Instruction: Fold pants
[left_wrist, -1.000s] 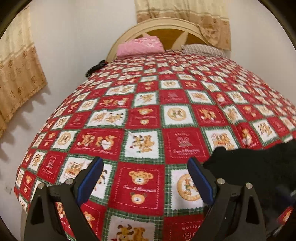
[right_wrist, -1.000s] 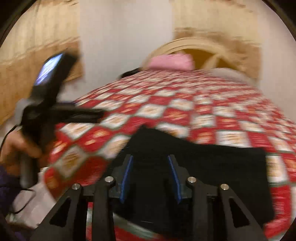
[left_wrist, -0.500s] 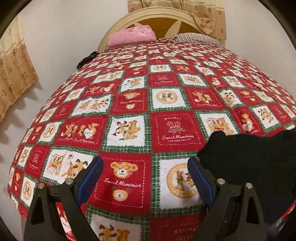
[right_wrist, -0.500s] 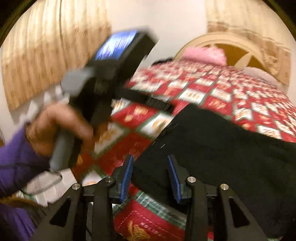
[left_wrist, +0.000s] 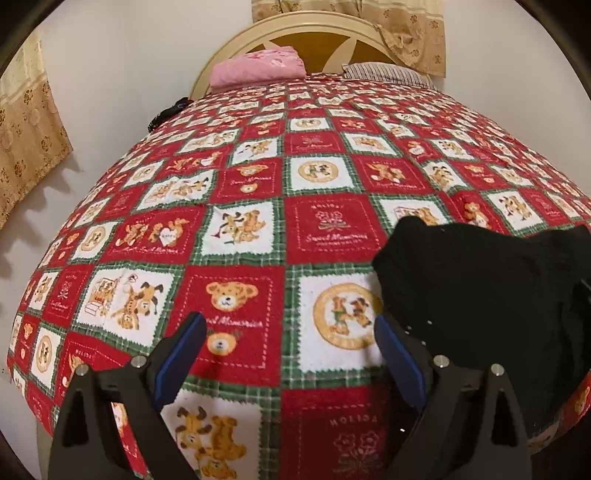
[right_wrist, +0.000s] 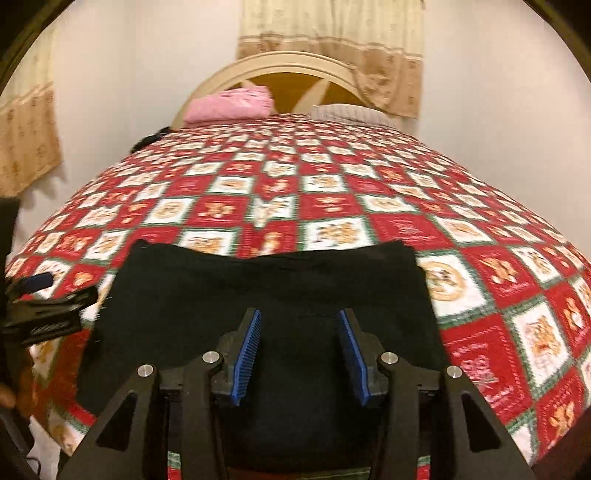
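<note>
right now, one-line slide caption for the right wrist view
Open right gripper poised over folded black pants on a teddy-bear quilt, left gripper at the pants' left edge.

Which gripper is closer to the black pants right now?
Right. The right gripper hangs open directly over the black pants; the left gripper is open over bare bedspread, beside the pants' left edge.

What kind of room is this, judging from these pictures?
Most likely a bedroom in a home. A bed with a patchwork quilt fills the view, an arched headboard stands against the wall, and a pink pillow lies beside a striped one.
</note>
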